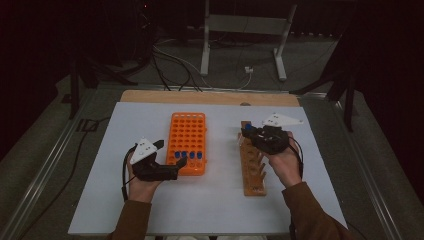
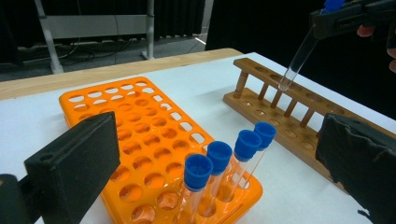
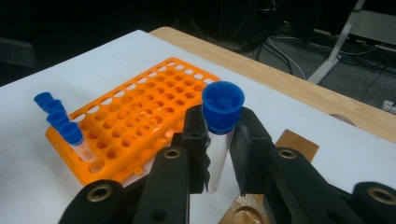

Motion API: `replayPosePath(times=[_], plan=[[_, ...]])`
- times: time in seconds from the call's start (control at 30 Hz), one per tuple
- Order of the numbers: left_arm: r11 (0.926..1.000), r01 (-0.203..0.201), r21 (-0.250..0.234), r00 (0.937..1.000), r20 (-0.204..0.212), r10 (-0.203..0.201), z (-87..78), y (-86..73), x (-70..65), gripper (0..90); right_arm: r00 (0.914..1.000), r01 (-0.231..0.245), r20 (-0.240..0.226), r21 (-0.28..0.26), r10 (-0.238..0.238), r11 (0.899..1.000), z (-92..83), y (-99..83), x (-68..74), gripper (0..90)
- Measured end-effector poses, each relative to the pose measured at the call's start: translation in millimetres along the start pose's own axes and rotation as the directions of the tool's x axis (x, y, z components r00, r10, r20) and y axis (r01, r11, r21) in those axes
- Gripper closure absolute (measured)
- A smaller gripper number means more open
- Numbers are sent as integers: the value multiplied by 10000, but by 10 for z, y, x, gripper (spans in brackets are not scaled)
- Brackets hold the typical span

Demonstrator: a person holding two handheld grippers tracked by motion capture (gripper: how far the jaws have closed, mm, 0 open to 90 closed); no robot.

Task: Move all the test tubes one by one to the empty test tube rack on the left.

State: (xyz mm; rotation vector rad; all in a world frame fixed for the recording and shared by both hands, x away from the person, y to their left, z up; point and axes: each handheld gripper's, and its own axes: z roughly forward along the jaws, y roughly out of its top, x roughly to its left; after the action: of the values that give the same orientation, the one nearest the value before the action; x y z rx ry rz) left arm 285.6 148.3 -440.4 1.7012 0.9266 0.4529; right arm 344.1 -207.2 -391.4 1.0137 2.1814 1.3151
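From above, an orange rack [image 1: 187,142] with four blue-capped tubes [image 1: 188,155] sits between my grippers. My left gripper [image 2: 210,154] stands spread and empty. My right gripper [image 3: 219,144] pinches a capped tube [image 3: 220,126] above the wooden rack [image 2: 289,112].

One camera looks down from above; two ride close, sharing the orange rack [image 1: 187,142].

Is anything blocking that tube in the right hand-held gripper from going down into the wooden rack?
Nothing visible does. The right hand-held gripper holds the blue-capped tube tilted just above the wooden rack, whose nearby holes look empty.
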Motion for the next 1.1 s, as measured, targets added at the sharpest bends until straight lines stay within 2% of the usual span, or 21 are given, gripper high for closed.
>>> replayPosePath(times=[0.67, 1.1], plan=[[9991, -420, -65, 9991, 48, 420, 60, 49, -127, 8, 9953, 230, -947, 196, -210, 9995, 46, 15, 281, 767], [9972, -749, 58, 9971, 138, 748, 144, 53, -245, 8, 9856, 539, -1620, 314, -481, 9981, 67, 49, 509, 767]])
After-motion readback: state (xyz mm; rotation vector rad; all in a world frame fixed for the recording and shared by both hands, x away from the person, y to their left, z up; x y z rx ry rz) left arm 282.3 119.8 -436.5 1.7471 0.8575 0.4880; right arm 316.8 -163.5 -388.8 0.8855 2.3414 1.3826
